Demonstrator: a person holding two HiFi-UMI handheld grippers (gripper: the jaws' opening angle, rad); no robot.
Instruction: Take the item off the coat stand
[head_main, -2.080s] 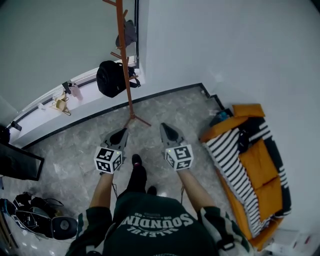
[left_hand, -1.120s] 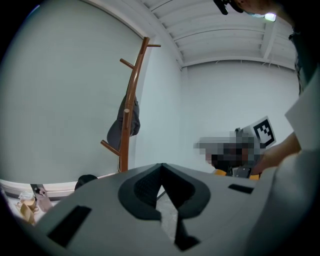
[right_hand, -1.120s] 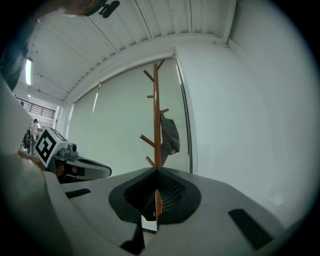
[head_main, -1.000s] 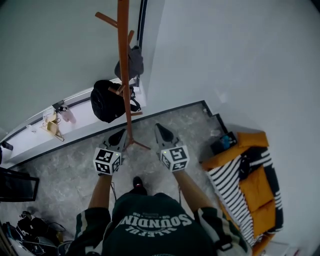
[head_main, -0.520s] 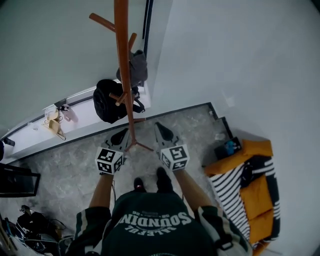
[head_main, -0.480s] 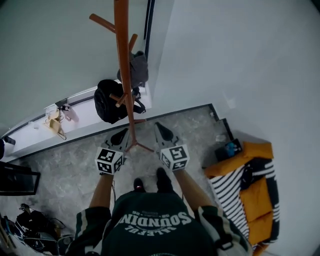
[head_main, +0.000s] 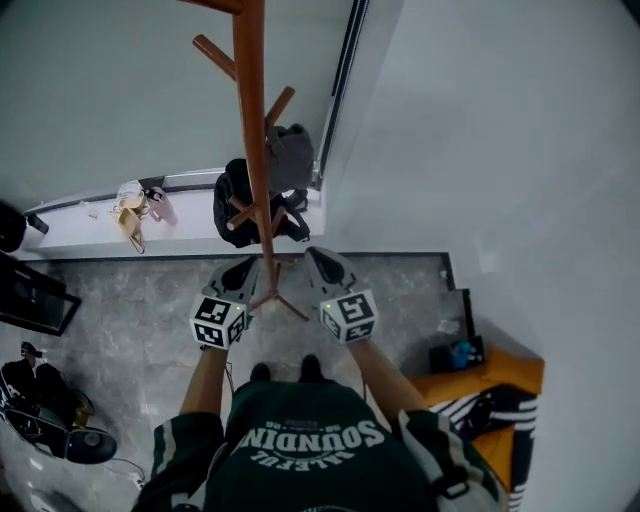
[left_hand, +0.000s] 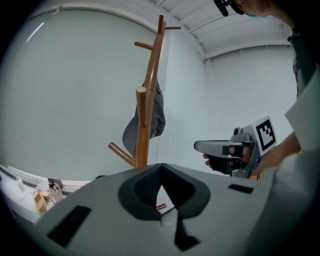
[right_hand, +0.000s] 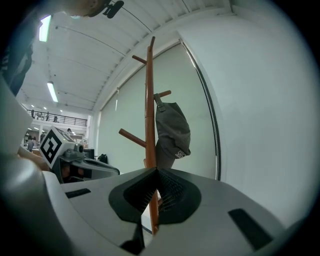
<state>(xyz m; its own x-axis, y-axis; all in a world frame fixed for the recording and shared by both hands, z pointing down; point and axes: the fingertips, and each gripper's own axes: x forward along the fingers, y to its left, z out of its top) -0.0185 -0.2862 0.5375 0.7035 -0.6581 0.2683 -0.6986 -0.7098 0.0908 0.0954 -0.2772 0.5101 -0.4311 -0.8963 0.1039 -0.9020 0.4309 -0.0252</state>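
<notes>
A brown wooden coat stand (head_main: 250, 150) rises just ahead of me, close to the window corner. A grey cap (head_main: 290, 155) hangs on one of its upper pegs; the right gripper view shows the cap (right_hand: 172, 130) to the right of the pole (right_hand: 149, 110). A black bag (head_main: 232, 195) sits low behind the pole. My left gripper (head_main: 243, 268) is left of the pole and my right gripper (head_main: 320, 258) is right of it, both short of the stand. Both are shut and hold nothing. In the left gripper view the cap (left_hand: 150, 120) hangs above the jaws.
A white window ledge (head_main: 90, 225) carries hangers (head_main: 130, 210) at the left. A white wall (head_main: 480, 150) closes the right side. An orange sofa (head_main: 505, 375) with a striped blanket stands at the lower right. Dark gear (head_main: 45, 410) lies on the floor at the lower left.
The stand has come closer and more central, with the sofa sliding off to the lower right. Both grippers have moved up to flank the pole's base, still shut.
</notes>
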